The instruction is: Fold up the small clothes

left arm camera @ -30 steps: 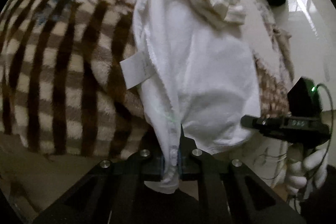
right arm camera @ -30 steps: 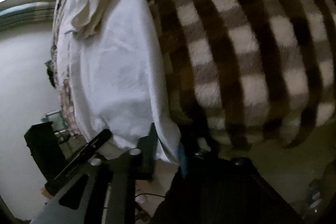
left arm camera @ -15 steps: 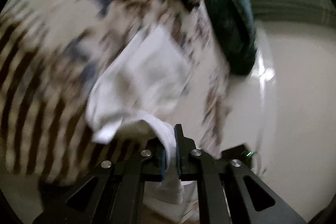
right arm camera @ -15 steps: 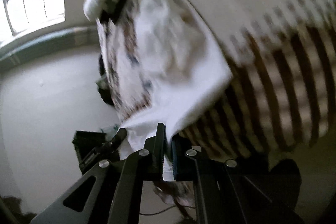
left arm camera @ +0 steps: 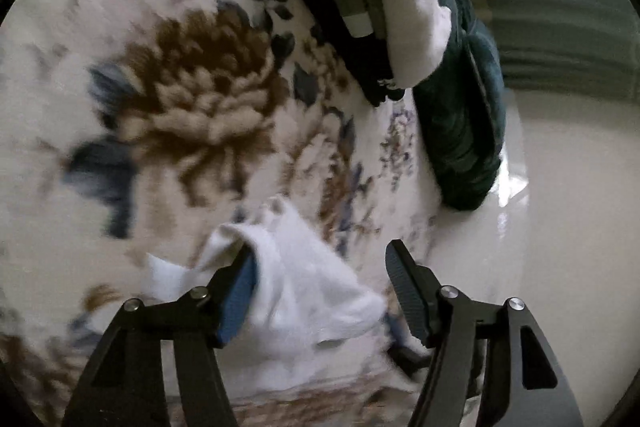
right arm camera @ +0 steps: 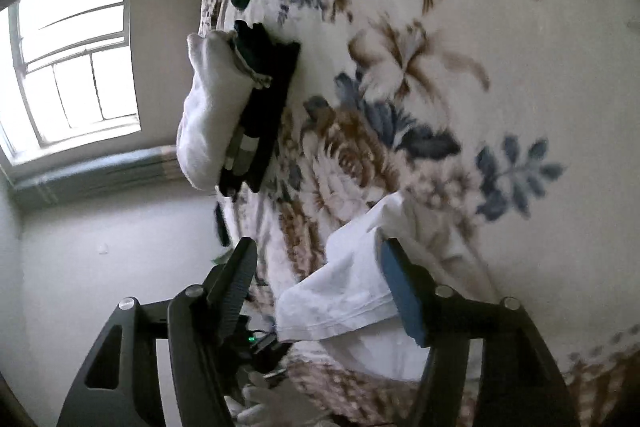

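A small white garment lies folded over on the floral blanket. My left gripper hangs over its edge with jaws opening; the cloth lies between the fingers, resting against the left pad, no longer pinched. In the right wrist view the same white garment lies between the opening jaws of my right gripper, its hem beside the right pad and clear of the left finger. Both grippers point down at the blanket near the bed's edge.
A stack of folded clothes, white on black, sits further along the blanket, also seen as the folded stack. A dark green bundle lies at the bed edge. Pale floor and a window lie beyond. A gloved hand shows below.
Both grippers carried the garment's lower edge forward over the blanket while shut on it, folding it over. Now both have opened and the cloth lies loose between the fingers.
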